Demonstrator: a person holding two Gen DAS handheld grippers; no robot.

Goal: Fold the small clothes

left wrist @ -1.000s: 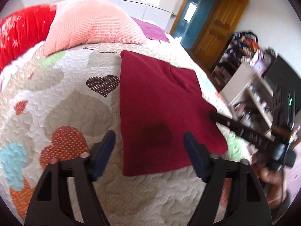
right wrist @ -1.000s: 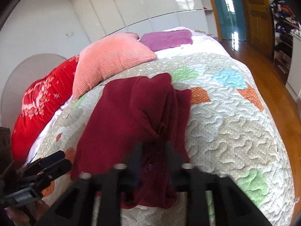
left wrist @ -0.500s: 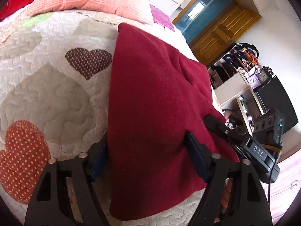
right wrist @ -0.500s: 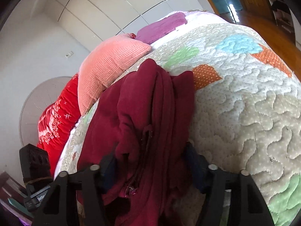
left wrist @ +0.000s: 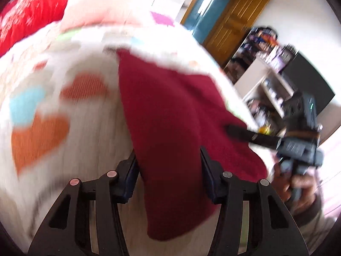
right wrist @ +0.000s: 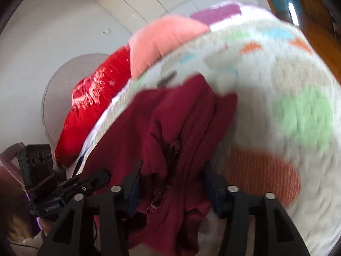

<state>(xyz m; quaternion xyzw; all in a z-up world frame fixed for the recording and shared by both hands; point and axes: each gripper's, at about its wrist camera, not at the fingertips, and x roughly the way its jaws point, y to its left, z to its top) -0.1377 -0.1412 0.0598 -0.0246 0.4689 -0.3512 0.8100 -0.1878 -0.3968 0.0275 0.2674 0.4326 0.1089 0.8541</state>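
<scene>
A dark red garment point(left wrist: 170, 115) lies on a quilted bedspread point(left wrist: 89, 140) patched with coloured hearts, its near edge hanging over the side of the bed toward both cameras. In the left wrist view the cloth lies flat and smooth; in the right wrist view the same garment point(right wrist: 183, 132) is bunched into thick ridges and folds with a zip showing down the middle. The left gripper point(left wrist: 168, 170) has the near edge of the cloth between its blue-padded fingers point(left wrist: 130, 177); its jaws have just been closing and both pads now sit against the fabric's sides, about half open. The right gripper point(right wrist: 170, 181) straddles the bunched part, jaws also about half open and just slightly widened, with the folds filling the gap and pressing on both pads. Each gripper shows in the other's view, held by a hand point(left wrist: 298, 183) at the bed's edge. Beyond the garment sit a salmon-pink pillow point(right wrist: 164, 40) and a red pillow point(right wrist: 93, 106). Open shelves point(left wrist: 268, 85) at the room's side hold small items too blurred to name.
</scene>
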